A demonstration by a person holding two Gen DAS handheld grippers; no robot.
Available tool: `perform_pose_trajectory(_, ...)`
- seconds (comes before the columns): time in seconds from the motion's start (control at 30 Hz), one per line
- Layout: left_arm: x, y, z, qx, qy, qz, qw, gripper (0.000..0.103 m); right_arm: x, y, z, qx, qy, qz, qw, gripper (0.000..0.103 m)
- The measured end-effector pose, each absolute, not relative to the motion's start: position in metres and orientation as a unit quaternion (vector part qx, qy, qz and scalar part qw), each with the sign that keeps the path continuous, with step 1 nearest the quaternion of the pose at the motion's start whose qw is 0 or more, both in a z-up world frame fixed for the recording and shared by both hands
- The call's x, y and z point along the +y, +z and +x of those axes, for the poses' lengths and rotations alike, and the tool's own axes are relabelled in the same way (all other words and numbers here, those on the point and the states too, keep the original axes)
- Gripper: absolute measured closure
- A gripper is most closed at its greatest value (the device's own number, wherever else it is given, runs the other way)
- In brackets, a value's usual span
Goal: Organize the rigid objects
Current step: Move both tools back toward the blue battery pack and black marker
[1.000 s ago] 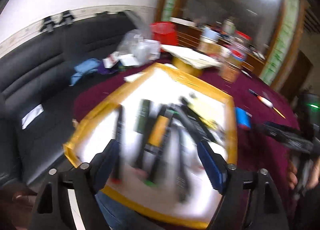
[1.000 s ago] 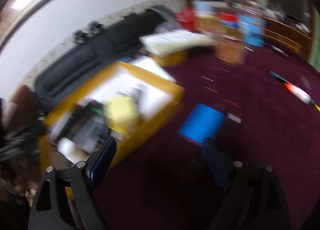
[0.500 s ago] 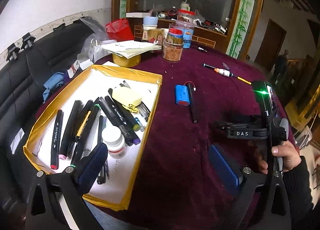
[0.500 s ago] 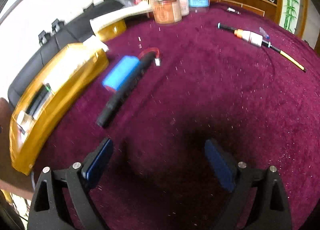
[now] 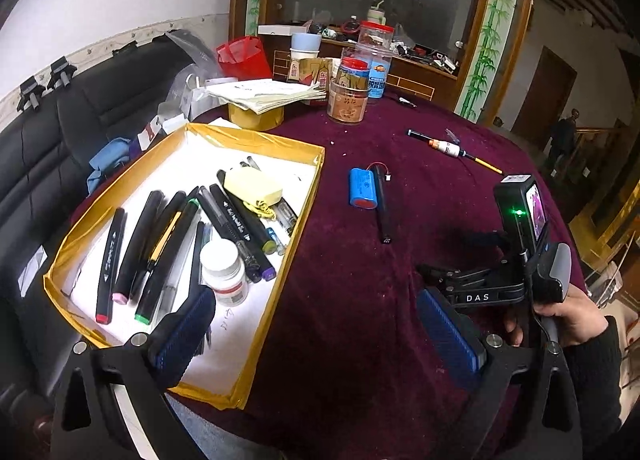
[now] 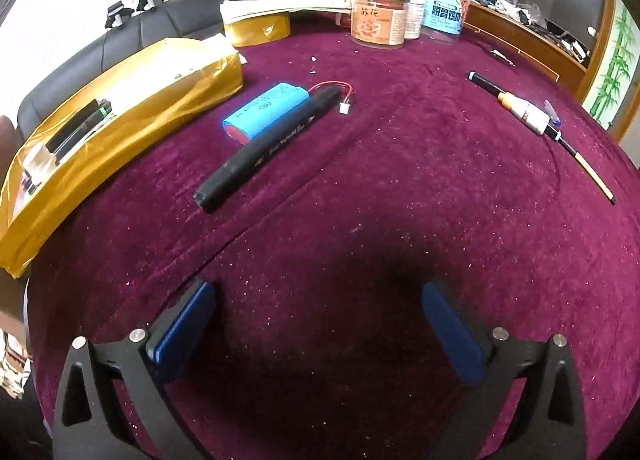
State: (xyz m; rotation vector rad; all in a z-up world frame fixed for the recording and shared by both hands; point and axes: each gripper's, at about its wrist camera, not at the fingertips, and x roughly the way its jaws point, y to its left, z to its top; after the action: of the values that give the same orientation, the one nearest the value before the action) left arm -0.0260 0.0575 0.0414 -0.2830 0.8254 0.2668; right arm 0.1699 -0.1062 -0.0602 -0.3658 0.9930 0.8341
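A gold-rimmed tray holds several black markers, a yellow eraser block and a small white bottle. The tray also shows in the right wrist view. On the maroon cloth lie a blue battery pack and a black marker side by side. My left gripper is open and empty over the tray's near right edge. My right gripper is open and empty, low over the cloth, short of the black marker. It also shows in the left wrist view.
A pen with a white and orange middle lies at the far right. Jars, a stack of papers on a gold tin and a red bag stand at the back. A black sofa is at the left.
Both grippers have swung from a blurred view over the tray to steady views. The right gripper has dropped low towards the battery pack and black marker. Both stay open.
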Motion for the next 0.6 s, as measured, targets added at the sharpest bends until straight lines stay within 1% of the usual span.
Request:
perform_pose_trajectory(0.13,0.064,0.040,-0.031,0.397,0.128,-0.149,0.897,0.001,-0.102,-0.059,0.175,0.483,0.373,-0.170,0.774,0.000)
perform_pose_trajectory(0.3,0.067,0.038,-0.037,0.395,0.117,-0.160,0.897,0.001,-0.101,-0.058,0.182,0.500,0.351,-0.136,0.780,0.000)
perform_pose_trajectory(0.37,0.068,0.038,-0.039,0.392,0.115,-0.157,0.899,0.001,-0.098,-0.055,0.184,0.507,0.340,-0.127,0.782,0.005)
perform_pose_trajectory(0.4,0.068,0.038,-0.040,0.390,0.113,-0.155,0.901,0.001,-0.097,-0.051,0.184,0.506,0.340,-0.125,0.783,0.012)
perform_pose_trajectory(0.43,0.068,0.039,-0.041,0.389,0.110,-0.155,0.902,0.001,-0.094,-0.046,0.182,0.500,0.345,-0.121,0.785,0.014)
perform_pose_trajectory(0.57,0.072,0.040,-0.042,0.386,0.091,-0.164,0.903,0.001,-0.078,-0.025,0.179,0.480,0.372,-0.095,0.788,0.014)
perform_pose_trajectory(0.6,0.073,0.039,-0.043,0.388,0.084,-0.167,0.903,0.001,-0.072,-0.023,0.180,0.480,0.378,-0.094,0.786,0.017)
